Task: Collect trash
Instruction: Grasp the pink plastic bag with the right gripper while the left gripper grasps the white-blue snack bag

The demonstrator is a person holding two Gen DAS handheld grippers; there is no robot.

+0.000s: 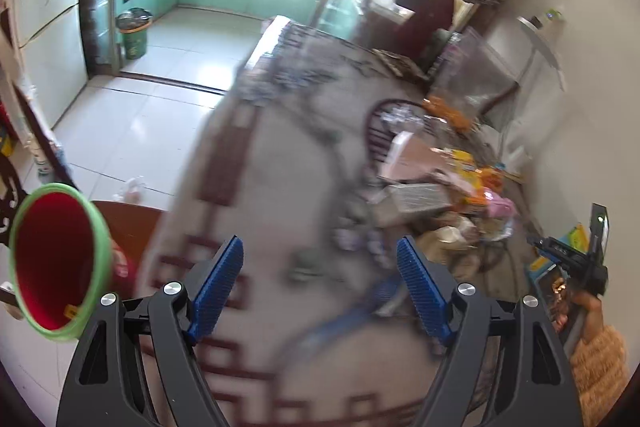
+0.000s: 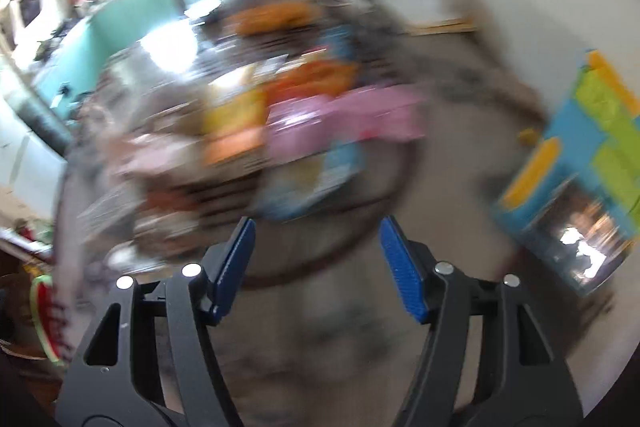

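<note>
My left gripper (image 1: pixel 320 247) is open and empty above a patterned tablecloth (image 1: pixel 256 163). A red bin with a green rim (image 1: pixel 60 267) stands at the table's left edge, its mouth toward me. A heap of wrappers and packets (image 1: pixel 452 187) lies on the table's right side. My right gripper (image 2: pixel 318 231) is open and empty, facing the same heap (image 2: pixel 280 123), which is badly blurred. The right gripper also shows at the far right of the left wrist view (image 1: pixel 568 255).
A blue and green box (image 2: pixel 580 155) lies on the table at the right. A dark round tray (image 1: pixel 384 131) sits behind the heap. A green bin (image 1: pixel 134 33) stands on the tiled kitchen floor. The bin's green rim shows in the right wrist view (image 2: pixel 40 323).
</note>
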